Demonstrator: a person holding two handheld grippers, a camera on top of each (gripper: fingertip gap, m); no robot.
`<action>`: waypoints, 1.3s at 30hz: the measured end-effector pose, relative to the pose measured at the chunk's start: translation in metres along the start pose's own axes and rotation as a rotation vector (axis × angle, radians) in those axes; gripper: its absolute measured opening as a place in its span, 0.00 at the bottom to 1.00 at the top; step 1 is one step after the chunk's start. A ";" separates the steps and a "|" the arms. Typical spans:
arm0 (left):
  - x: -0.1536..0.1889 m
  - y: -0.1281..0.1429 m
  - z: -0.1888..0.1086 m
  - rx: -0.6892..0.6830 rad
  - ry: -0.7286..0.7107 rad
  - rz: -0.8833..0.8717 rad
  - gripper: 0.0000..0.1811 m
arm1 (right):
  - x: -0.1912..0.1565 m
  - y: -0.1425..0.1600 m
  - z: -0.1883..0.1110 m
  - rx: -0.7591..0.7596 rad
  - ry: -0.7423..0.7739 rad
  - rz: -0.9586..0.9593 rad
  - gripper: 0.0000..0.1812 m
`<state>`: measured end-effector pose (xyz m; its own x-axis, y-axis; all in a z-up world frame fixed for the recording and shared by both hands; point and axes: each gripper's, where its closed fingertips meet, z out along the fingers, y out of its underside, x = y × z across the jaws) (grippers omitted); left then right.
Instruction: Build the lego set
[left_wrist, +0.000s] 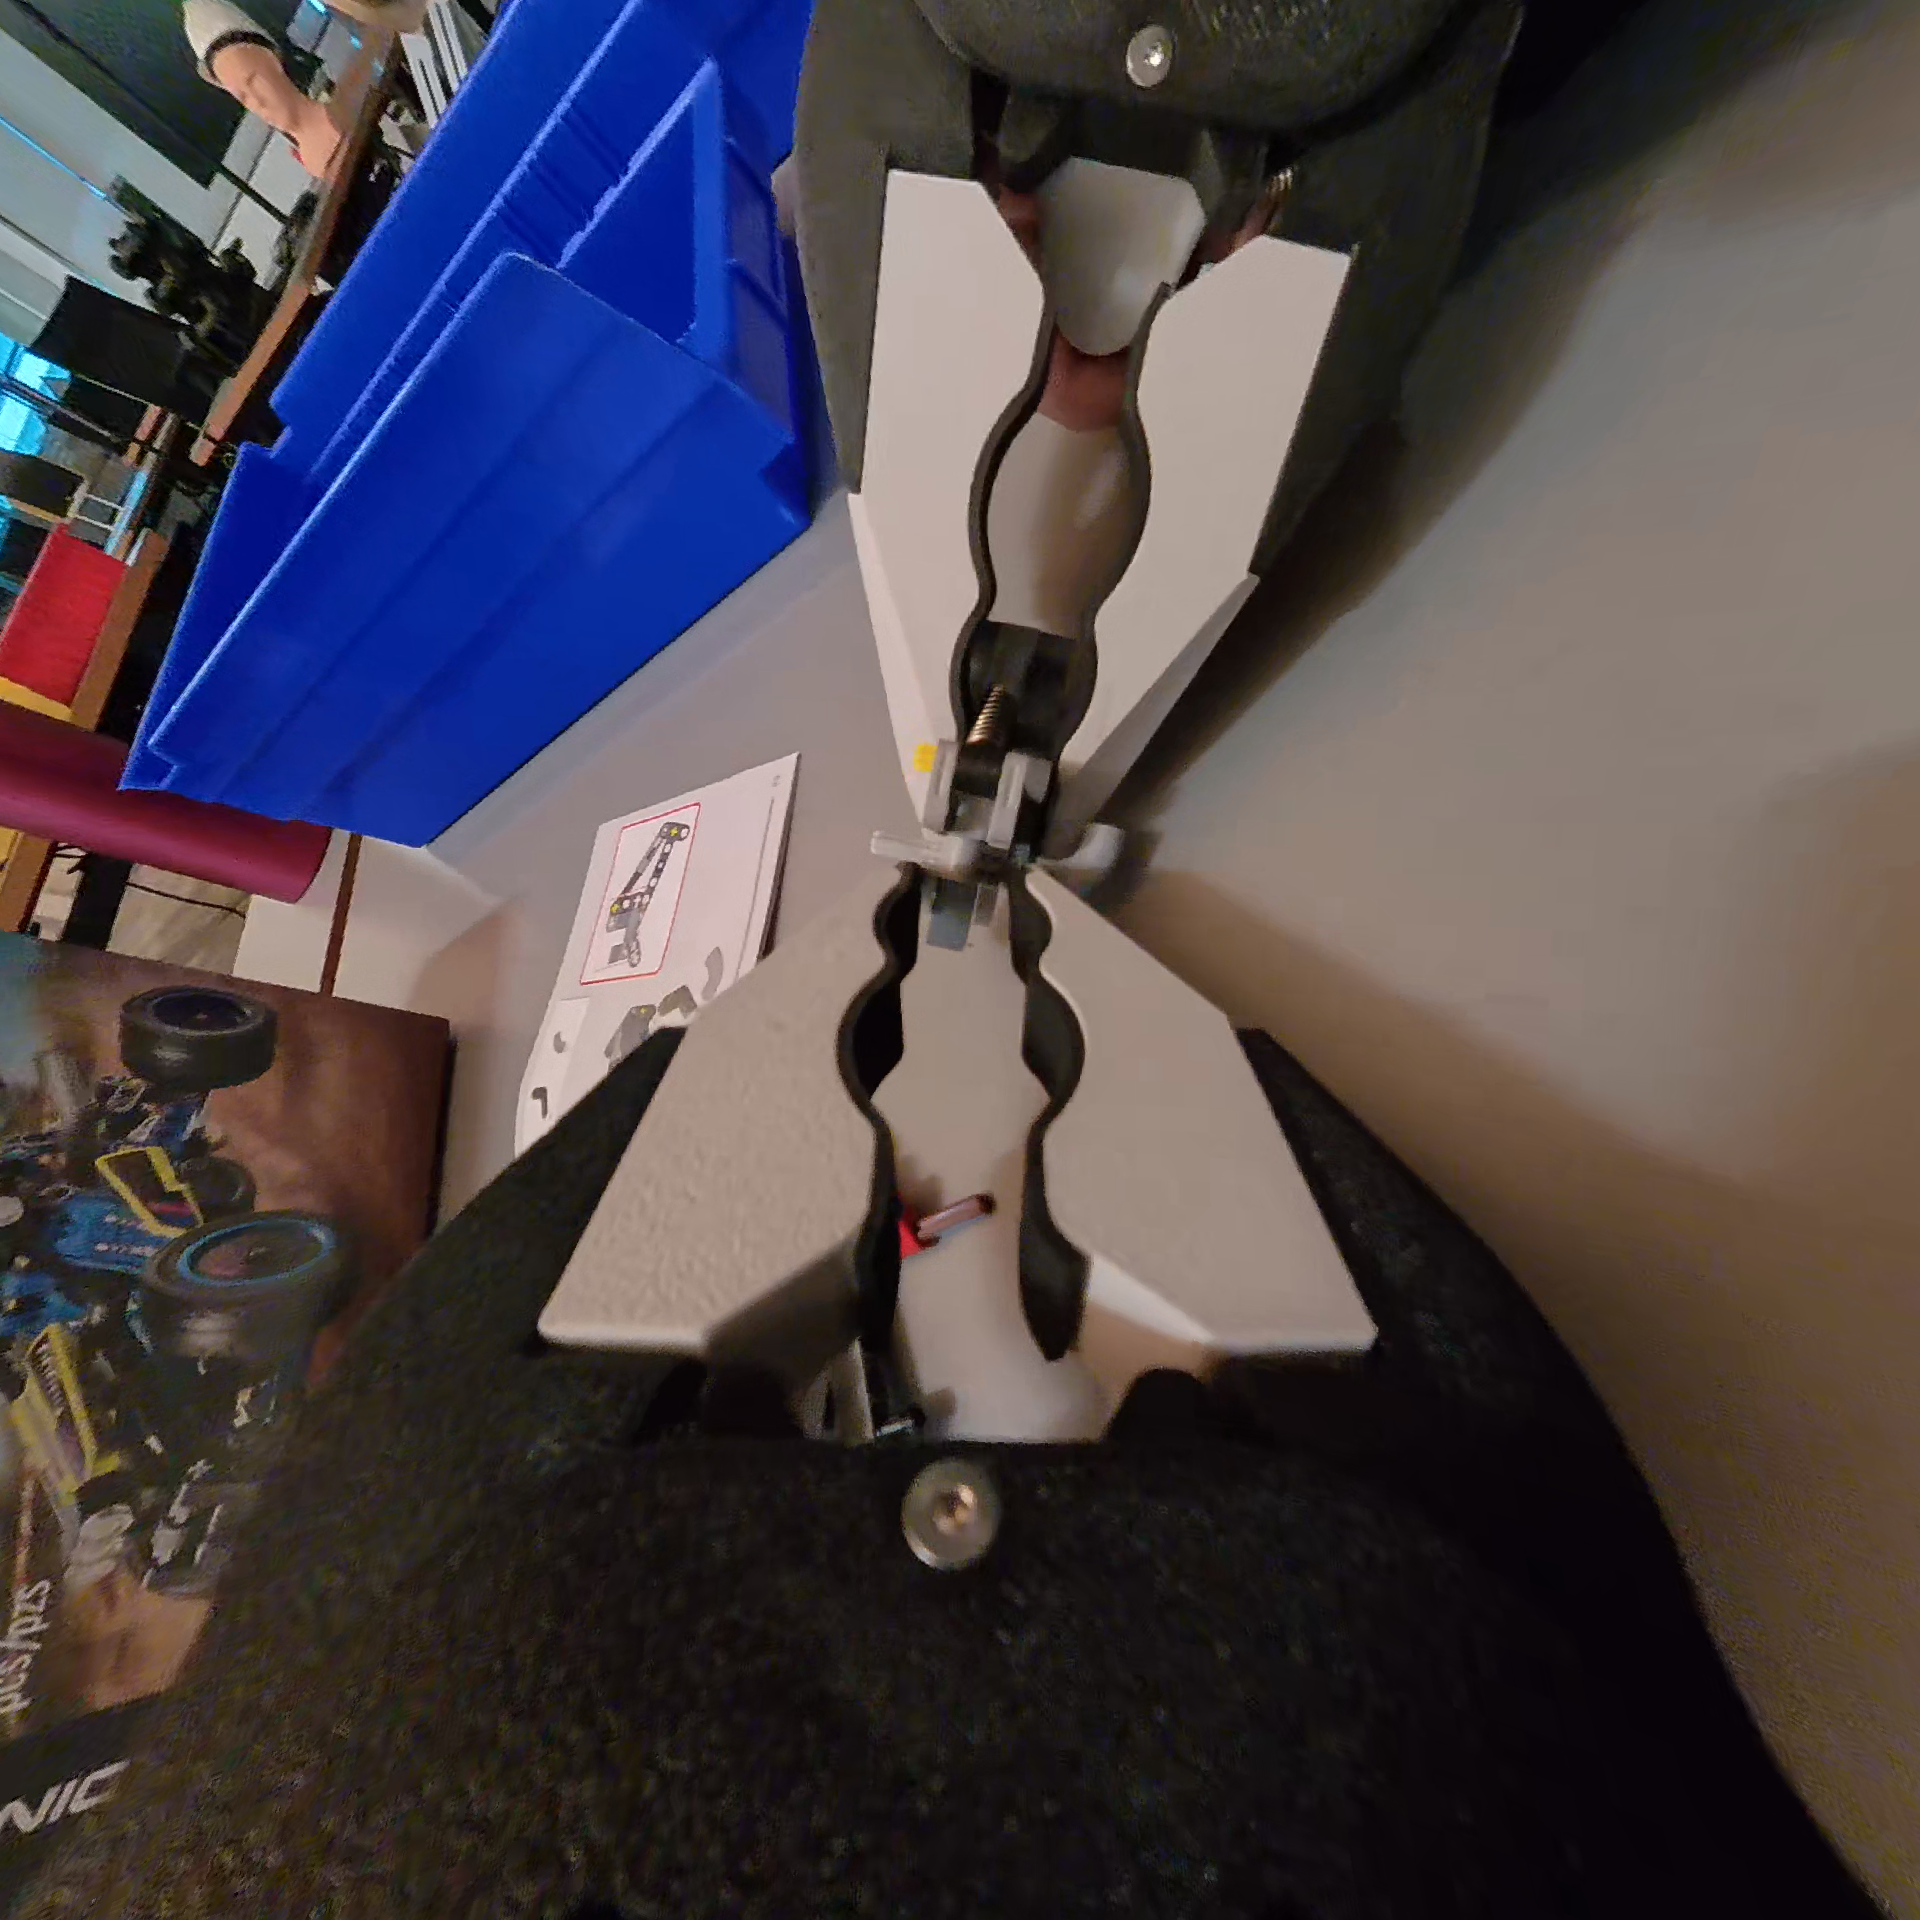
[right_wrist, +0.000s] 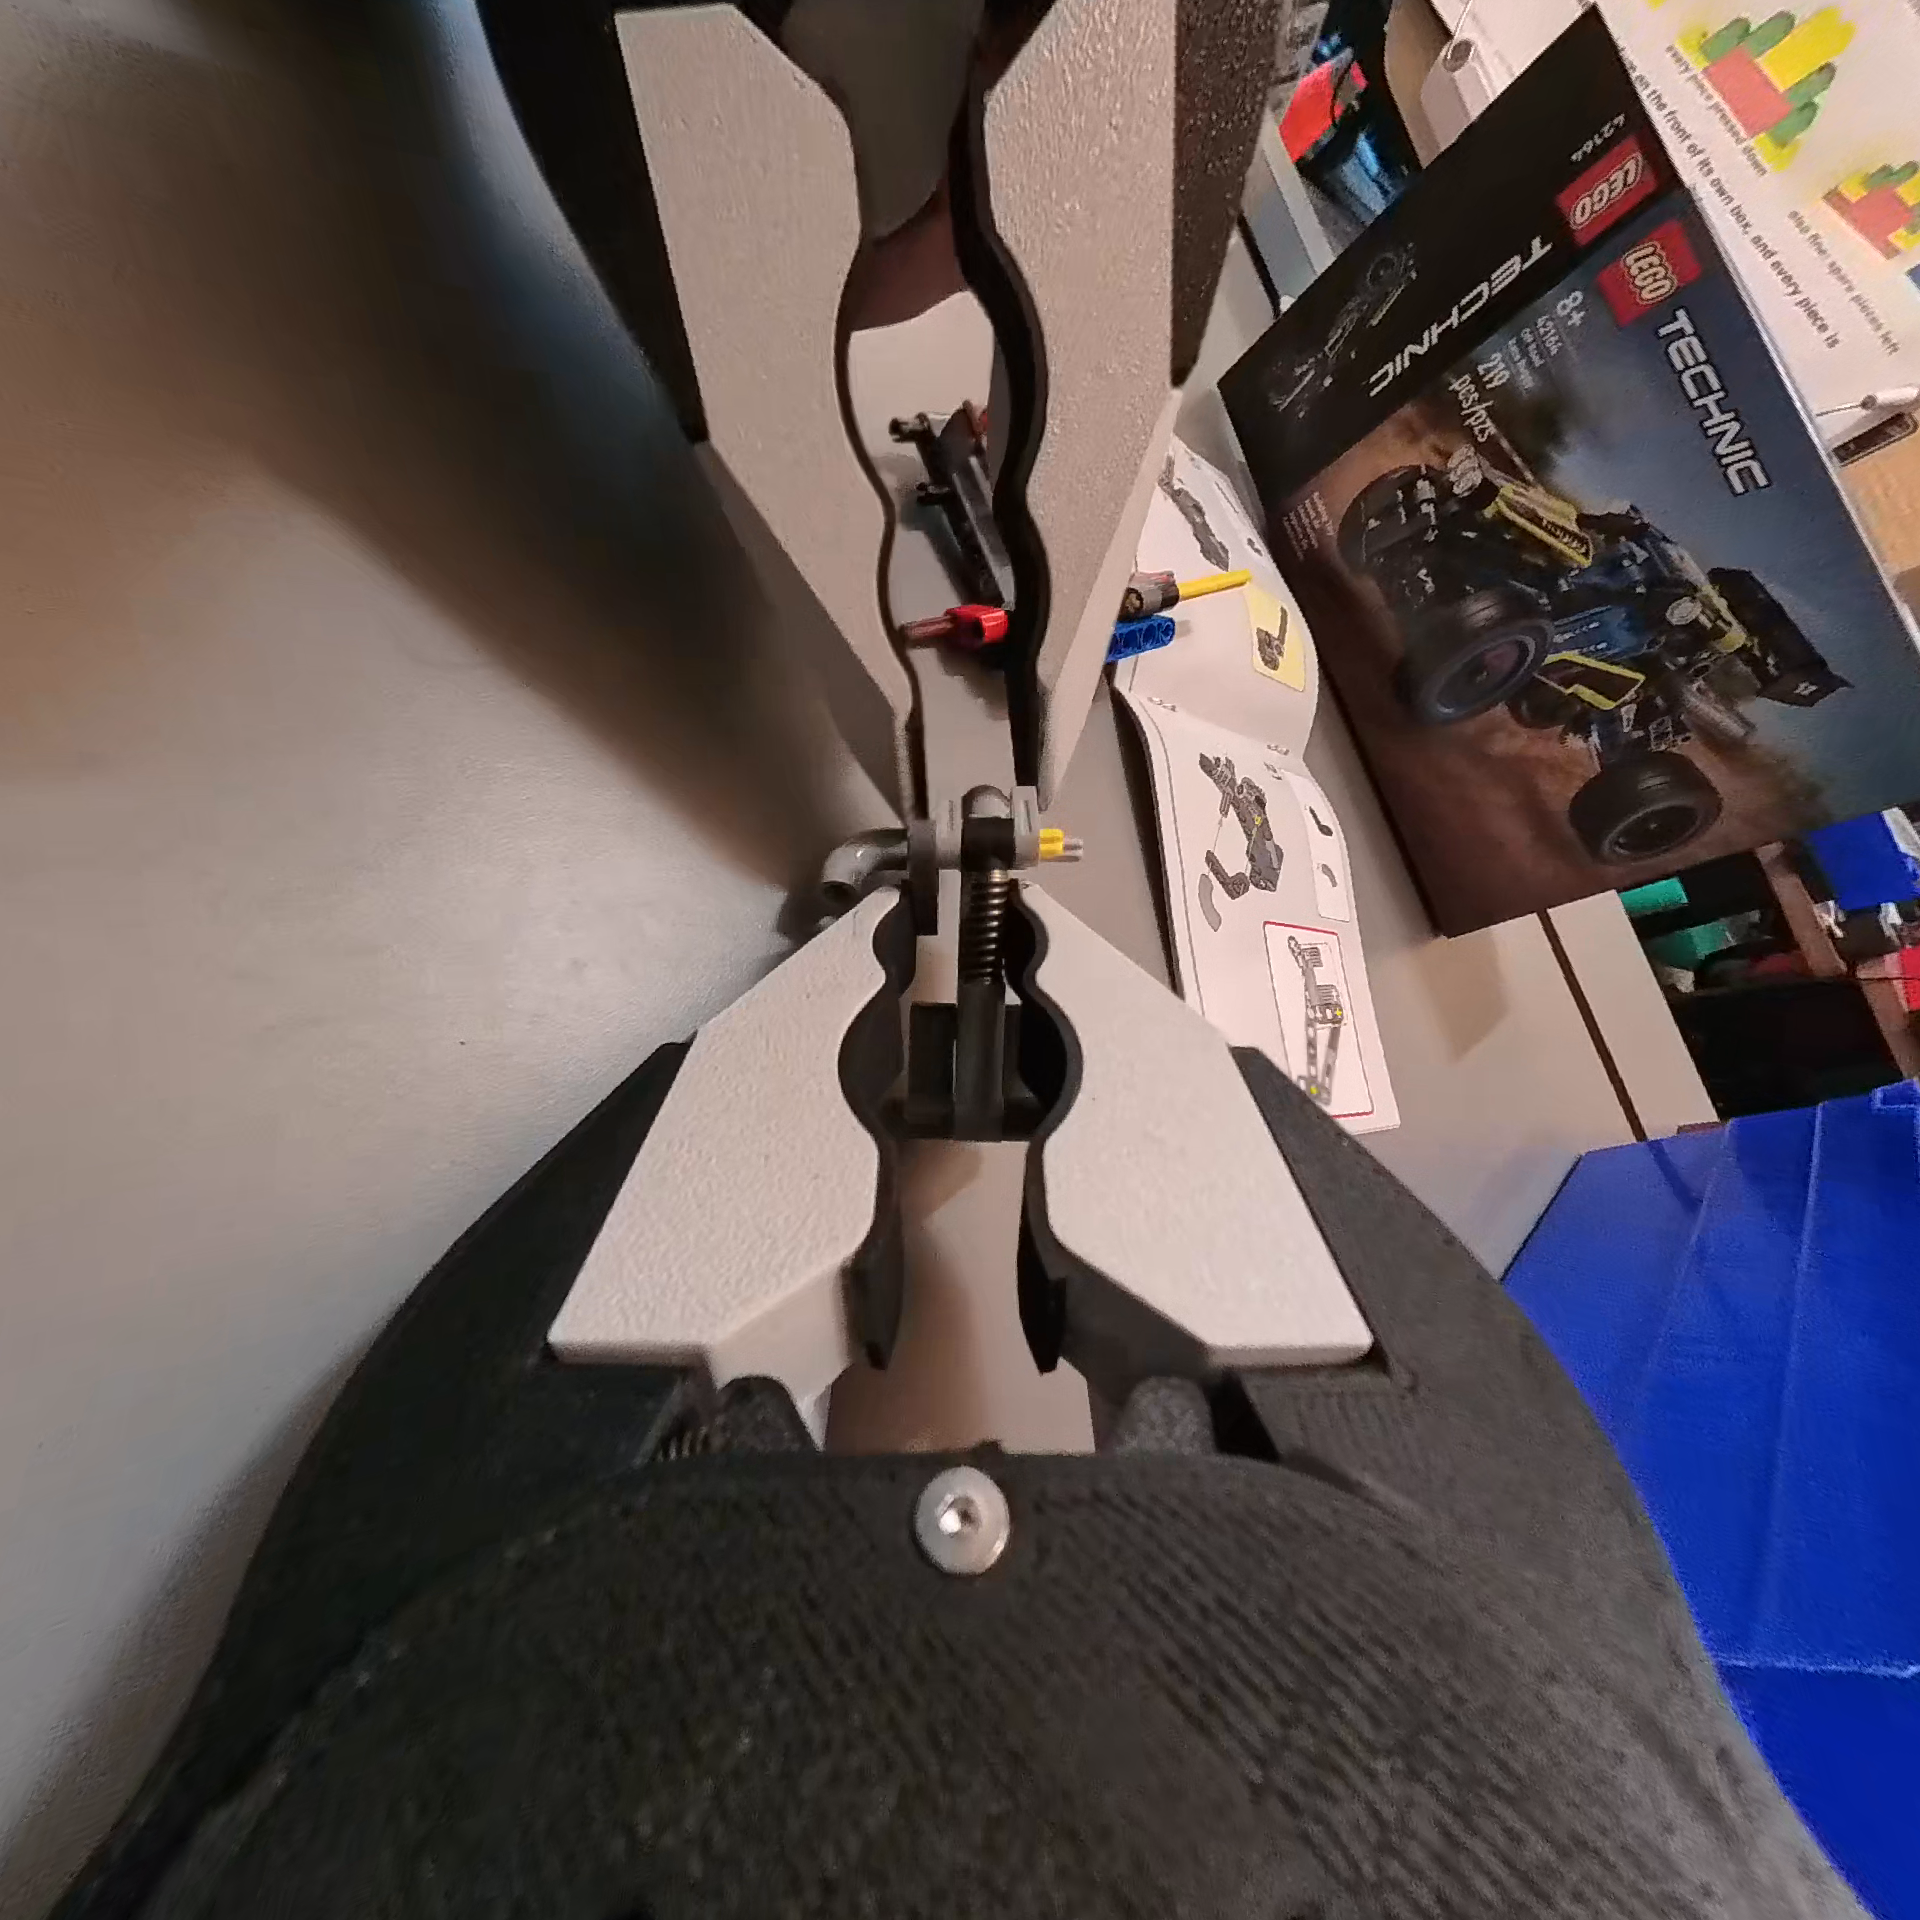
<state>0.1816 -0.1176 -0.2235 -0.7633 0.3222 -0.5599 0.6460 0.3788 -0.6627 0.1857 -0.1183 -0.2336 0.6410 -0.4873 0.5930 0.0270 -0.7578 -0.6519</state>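
My two grippers meet tip to tip over the grey table and share one small lego assembly. My right gripper (right_wrist: 961, 914) is shut on a black shock absorber with a metal spring (right_wrist: 982, 987). It enters the left wrist view from the top (left_wrist: 997, 790). My left gripper (left_wrist: 961, 894) is shut on the grey connector (left_wrist: 951, 920) at the shock absorber's end. It enters the right wrist view from the top (right_wrist: 977, 795). The connector (right_wrist: 977, 831) carries a yellow pin (right_wrist: 1060, 844) on one side and a grey elbow piece (right_wrist: 857, 862) on the other.
The open instruction booklet (right_wrist: 1262, 873) lies on the table next to the lego box (right_wrist: 1558, 540). Loose parts lie beyond: a red piece (right_wrist: 971, 623), a black beam assembly (right_wrist: 961, 488), a yellow axle (right_wrist: 1205, 587) and a blue beam (right_wrist: 1143, 634). Blue bins (left_wrist: 499, 499) stand at the side. Only a small space, under 4 cm, lies between the two pairs of fingers.
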 end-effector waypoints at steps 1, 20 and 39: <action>0.001 0.000 0.000 0.003 0.004 -0.007 0.08 | 0.001 0.000 0.000 -0.003 0.002 0.003 0.08; 0.007 0.003 0.001 0.034 0.021 0.051 0.12 | 0.000 0.008 0.006 -0.046 -0.275 0.333 0.08; 0.015 0.008 0.006 -0.175 -0.108 0.040 0.10 | 0.002 0.012 0.006 -0.074 -0.312 0.471 0.08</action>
<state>0.1758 -0.1147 -0.2399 -0.7265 0.2489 -0.6405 0.6591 0.5158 -0.5473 0.1917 -0.1252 -0.2432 0.7672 -0.6374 0.0714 -0.3632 -0.5235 -0.7707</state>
